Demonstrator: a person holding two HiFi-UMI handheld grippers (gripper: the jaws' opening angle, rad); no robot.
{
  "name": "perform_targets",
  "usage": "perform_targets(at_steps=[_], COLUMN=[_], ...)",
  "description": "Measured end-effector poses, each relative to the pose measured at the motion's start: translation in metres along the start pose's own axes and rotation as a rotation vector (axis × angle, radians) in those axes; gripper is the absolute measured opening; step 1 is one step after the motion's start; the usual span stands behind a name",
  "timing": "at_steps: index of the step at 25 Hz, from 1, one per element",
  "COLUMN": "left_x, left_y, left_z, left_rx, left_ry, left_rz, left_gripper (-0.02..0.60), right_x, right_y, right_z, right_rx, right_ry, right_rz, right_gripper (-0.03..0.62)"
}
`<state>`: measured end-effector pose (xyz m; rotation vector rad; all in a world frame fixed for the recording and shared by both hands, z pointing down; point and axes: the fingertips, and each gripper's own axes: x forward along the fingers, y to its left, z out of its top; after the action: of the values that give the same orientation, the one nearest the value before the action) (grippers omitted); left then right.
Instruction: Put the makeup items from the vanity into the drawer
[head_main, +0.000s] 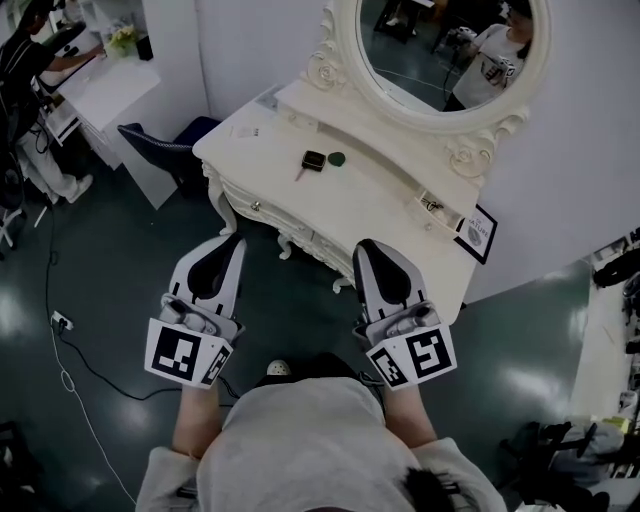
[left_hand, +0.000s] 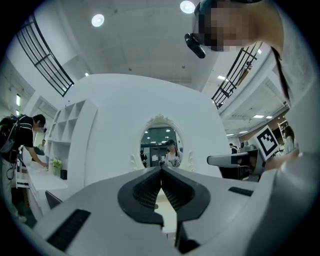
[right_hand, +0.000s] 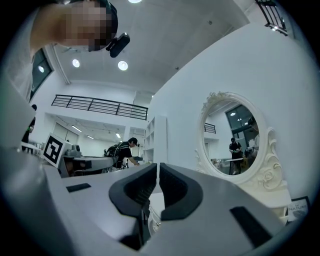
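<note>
A white ornate vanity (head_main: 380, 195) with an oval mirror (head_main: 450, 45) stands ahead of me. On its top lie a small dark square compact (head_main: 314, 160) with a thin stick beside it and a small dark green round item (head_main: 337, 158). My left gripper (head_main: 236, 240) and right gripper (head_main: 363, 246) hover side by side over the floor, short of the vanity's front edge, both shut and empty. In the left gripper view the jaws (left_hand: 161, 170) meet at their tips; in the right gripper view the jaws (right_hand: 157, 166) stand nearly together. The drawers look closed.
A framed card (head_main: 476, 233) leans at the vanity's right end, next to a small object (head_main: 432, 205) on the raised back ledge. A blue chair (head_main: 165, 148) stands left of the vanity by a white desk (head_main: 100, 85). A cable (head_main: 75, 385) runs over the dark floor.
</note>
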<state>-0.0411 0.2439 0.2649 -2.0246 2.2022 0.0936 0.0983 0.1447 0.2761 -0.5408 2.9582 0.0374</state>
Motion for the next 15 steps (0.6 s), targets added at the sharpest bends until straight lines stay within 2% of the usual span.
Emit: perform_targets(at_steps=[8, 15], left_x=[-0.005, 0.015], left_y=[0.013, 0.029], left_z=[-0.003, -0.012], left_rx=[-0.021, -0.027], left_ry=[-0.017, -0.016], left_rz=[-0.031, -0.031], left_gripper=[0.015, 0.015], right_x=[0.010, 0.038], right_y=[0.011, -0.005], right_z=[-0.008, -0.015], right_rx=[0.000, 0.006], right_ry=[0.022, 0.022], right_rz=[0.001, 0.009], right_gripper=[0.029, 0.029])
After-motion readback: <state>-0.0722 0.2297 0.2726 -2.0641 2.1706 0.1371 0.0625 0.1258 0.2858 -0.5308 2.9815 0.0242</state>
